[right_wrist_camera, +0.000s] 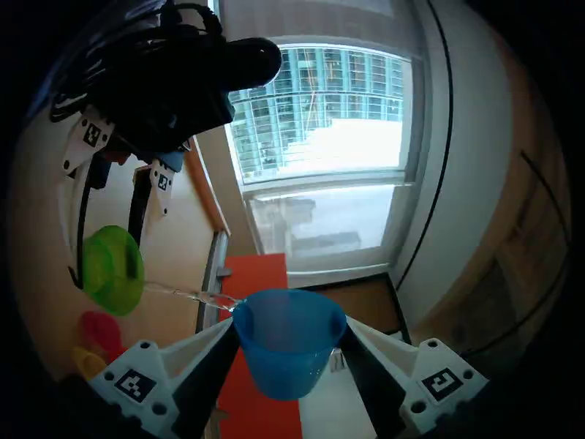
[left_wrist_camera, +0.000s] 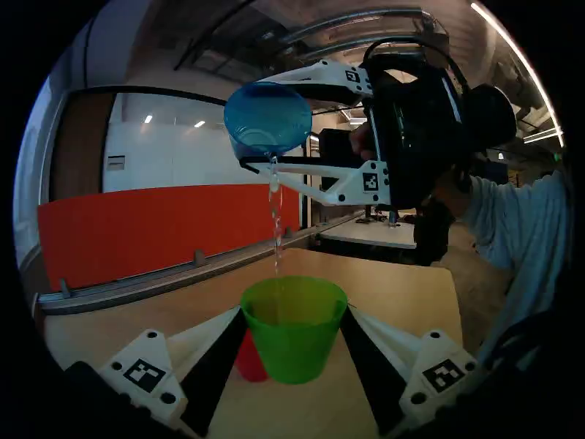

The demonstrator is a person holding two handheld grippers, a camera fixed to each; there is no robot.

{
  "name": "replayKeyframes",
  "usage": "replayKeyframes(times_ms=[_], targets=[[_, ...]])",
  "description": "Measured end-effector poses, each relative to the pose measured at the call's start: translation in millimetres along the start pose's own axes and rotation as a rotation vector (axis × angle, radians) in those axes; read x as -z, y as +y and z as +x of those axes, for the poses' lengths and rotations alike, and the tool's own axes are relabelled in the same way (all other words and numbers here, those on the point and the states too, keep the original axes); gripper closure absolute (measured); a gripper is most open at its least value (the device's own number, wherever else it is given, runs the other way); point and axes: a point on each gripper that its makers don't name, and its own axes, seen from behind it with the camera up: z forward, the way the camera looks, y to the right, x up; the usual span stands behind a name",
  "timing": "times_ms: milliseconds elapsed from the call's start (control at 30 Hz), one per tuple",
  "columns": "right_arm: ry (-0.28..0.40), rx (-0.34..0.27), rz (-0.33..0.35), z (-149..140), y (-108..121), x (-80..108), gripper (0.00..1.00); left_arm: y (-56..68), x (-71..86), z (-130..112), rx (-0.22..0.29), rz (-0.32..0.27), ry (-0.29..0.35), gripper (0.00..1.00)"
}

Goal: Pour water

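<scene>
Pour underway: right gripper [right_wrist_camera: 289,329] pinches tilted blue plastic cup [right_wrist_camera: 287,351], thin water stream [left_wrist_camera: 276,219] drops into green plastic cup [left_wrist_camera: 294,340] pinched by left gripper [left_wrist_camera: 292,313] over wooden table [left_wrist_camera: 395,293]; some water apparently remains to pour.

Close, opposed views; green cup [left_wrist_camera: 294,336] shared

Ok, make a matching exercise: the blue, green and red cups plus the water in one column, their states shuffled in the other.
1. blue plastic cup
2. green plastic cup
3. red plastic cup
4. thin stream of water

A. partly hidden behind another cup
B. tilted in the right gripper
C. upright in the left gripper
D. falling between two cups

Pairs: 1-B, 2-C, 3-A, 4-D
</scene>
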Motion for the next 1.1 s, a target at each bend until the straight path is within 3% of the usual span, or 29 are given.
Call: replayKeyframes(times_ms=[1100], targets=[[0.008, 0.190, -0.040, 18.5, 18.6, -2.9, 0.10, -6.3, 0.8, 7.1, 0.000, 0.016, 0.013, 0.14]])
